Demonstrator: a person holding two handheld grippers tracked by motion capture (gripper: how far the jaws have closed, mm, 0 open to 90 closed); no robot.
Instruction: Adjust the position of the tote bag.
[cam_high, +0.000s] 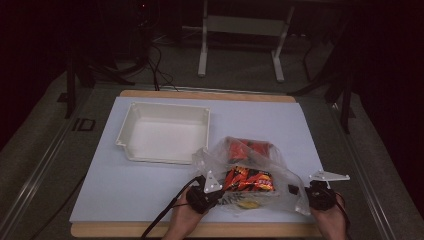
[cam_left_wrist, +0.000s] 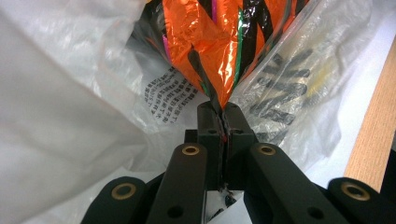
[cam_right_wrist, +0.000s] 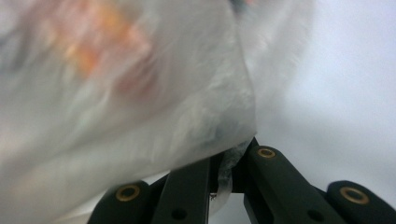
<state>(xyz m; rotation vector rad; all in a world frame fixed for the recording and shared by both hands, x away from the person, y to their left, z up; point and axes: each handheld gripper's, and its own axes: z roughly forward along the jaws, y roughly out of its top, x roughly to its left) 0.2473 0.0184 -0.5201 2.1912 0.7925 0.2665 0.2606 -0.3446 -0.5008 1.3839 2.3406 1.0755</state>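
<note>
Two black grippers pinch a filled clear plastic bag at the near table edge.

Left gripper (cam_left_wrist: 223, 116) is clamped on bag film and an orange foil snack packet's (cam_left_wrist: 219, 42) seam; right gripper (cam_right_wrist: 229, 163) nips the clear plastic bag (cam_high: 280, 192) corner, probably to spread it. Inside: two packets, second (cam_high: 249, 148) behind. One empty white square tray (cam_high: 162, 150) waits beyond.

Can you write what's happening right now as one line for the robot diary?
left claw: shut on orange snack packet | right claw: shut on clear plastic bag | white tray: empty, beside bag
</note>
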